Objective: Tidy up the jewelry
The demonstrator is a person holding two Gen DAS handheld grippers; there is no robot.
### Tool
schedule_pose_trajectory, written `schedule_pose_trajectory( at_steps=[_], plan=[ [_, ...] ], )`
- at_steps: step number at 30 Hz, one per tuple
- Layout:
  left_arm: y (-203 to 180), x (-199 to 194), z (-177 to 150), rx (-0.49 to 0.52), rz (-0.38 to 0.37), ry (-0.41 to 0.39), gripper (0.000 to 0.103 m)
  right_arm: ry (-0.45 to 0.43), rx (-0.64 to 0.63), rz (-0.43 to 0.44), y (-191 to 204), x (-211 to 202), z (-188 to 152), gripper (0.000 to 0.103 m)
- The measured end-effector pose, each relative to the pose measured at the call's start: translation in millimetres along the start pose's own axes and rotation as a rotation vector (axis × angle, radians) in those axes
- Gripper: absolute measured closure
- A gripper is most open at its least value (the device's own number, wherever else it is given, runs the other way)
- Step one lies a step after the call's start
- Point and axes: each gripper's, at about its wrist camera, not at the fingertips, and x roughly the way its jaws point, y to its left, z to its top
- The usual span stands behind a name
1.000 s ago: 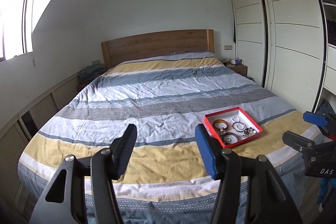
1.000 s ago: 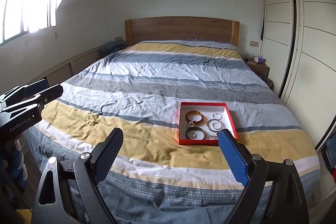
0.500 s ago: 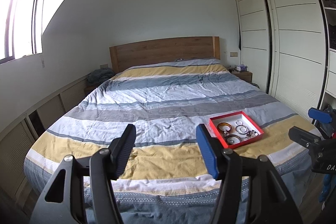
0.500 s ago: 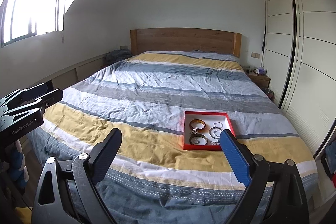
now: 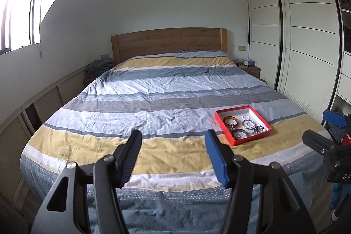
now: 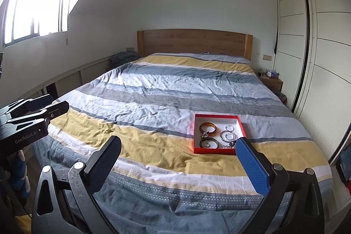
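A red tray (image 5: 220,122) (image 6: 216,116) with a white inside lies on the bed's near right part. It holds an amber bangle (image 5: 230,118) (image 6: 208,126), a dark bangle (image 5: 240,133) (image 6: 208,143), silver hoops (image 5: 249,123) (image 6: 228,135) and a small tangle of chain. My left gripper (image 5: 173,137) (image 6: 57,102) hovers open before the foot of the bed, left of the tray, with nothing between its fingers. My right gripper (image 6: 178,142) (image 5: 316,124) hangs short of the tray, its jaws opening wide and empty.
The striped duvet (image 5: 166,89) covers the whole bed, with a wooden headboard (image 5: 169,41) at the far end. White sliding wardrobes (image 5: 302,36) line the right side, with a nightstand (image 6: 271,80) beside them. Low cabinets (image 5: 43,100) and a window (image 6: 37,8) run along the left wall.
The right gripper's jaws have spread wider, and it has drawn back a little, so the tray looks smaller. The left gripper shifted slightly, its jaws unchanged.
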Motion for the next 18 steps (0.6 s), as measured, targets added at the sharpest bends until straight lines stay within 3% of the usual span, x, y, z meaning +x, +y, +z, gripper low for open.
schedule_pose_trajectory(
  at_steps=[18],
  plan=[
    [-4.9,63.2,-30.8,0.007,0.001,0.133,0.045,0.163,0.062,-0.007,-18.1,67.0,-36.9,0.0]
  ],
)
